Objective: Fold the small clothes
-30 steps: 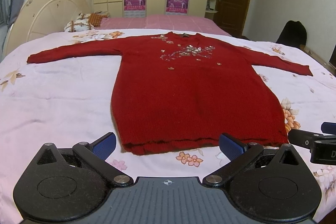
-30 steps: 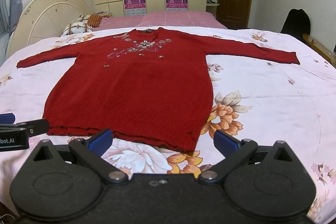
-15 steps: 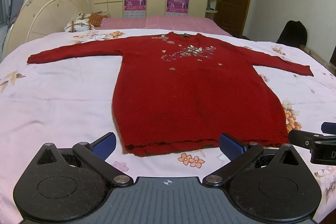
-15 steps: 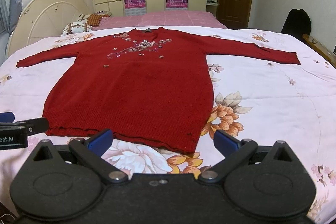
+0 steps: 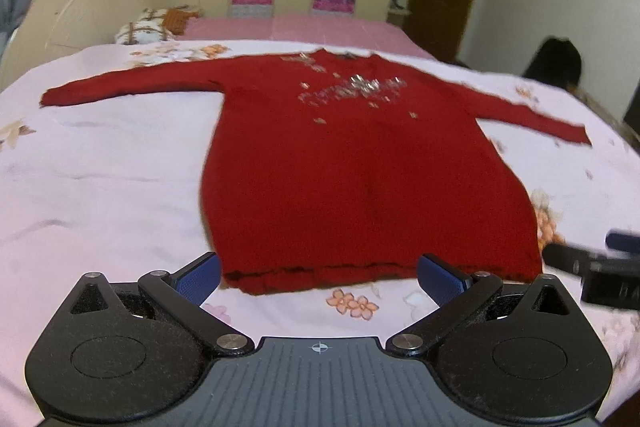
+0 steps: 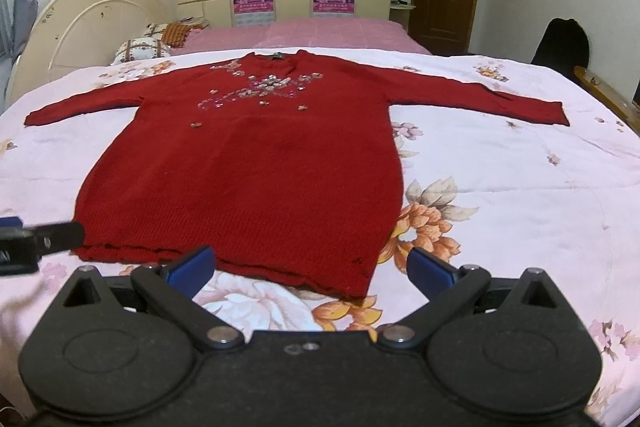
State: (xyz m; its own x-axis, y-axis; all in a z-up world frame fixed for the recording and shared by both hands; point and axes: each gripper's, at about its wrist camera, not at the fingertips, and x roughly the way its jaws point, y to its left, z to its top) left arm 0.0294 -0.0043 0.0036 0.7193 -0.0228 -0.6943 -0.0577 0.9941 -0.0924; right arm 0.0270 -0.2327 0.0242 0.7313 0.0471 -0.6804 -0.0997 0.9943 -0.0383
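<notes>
On the floral bedsheet (image 6: 520, 163) lies one red sweater (image 6: 256, 171), spread flat face up, both sleeves stretched out left and right, its hem nearest the cameras. No fold shows, so by my reading the task has not begun: sleeves and body are all left to fold. Two grippers hover just short of the hem: the left gripper (image 5: 320, 273) near its left half, the right gripper (image 6: 310, 267) near its right corner. Each has its fingers wide apart and holds nothing.
</notes>
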